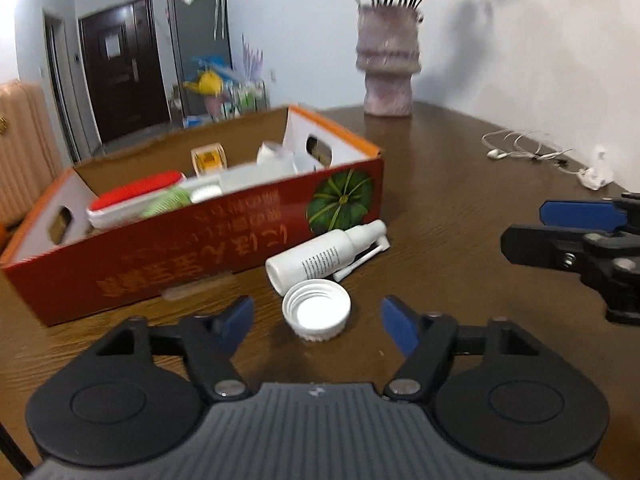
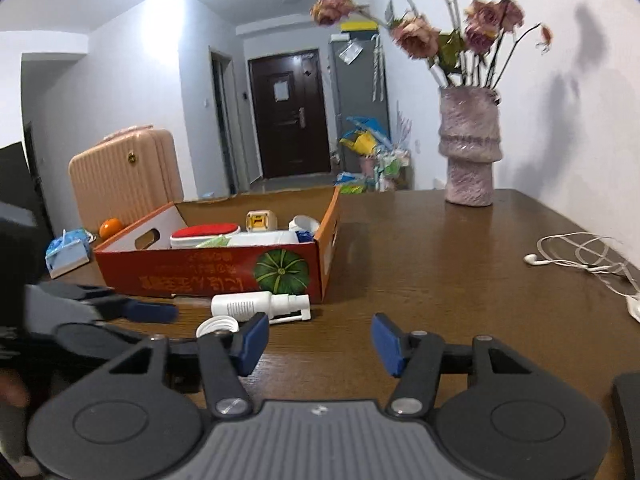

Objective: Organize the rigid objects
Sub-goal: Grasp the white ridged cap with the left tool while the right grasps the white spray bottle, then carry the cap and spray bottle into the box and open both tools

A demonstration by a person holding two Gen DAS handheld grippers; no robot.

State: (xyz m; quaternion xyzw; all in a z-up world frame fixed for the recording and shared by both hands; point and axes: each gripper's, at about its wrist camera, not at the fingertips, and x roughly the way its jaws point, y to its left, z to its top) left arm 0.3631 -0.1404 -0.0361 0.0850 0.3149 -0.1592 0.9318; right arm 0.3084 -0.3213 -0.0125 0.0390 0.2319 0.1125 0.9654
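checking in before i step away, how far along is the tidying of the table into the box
Partly done. The pumpkin-print cardboard box already holds a red-topped container, a yellow tape dispenser and other white items. Nothing is in hand: the left gripper stands open around the white screw cap without pinching it, and the right gripper is open and empty. Still outside: the cap and the white spray bottle lying beside the box.

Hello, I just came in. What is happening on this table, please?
A person is tidying small items into a red cardboard box using two handheld grippers. The left gripper is open around a white screw cap on the wooden table, not gripping it. A white spray bottle lies beside the box. The right gripper is open and empty.
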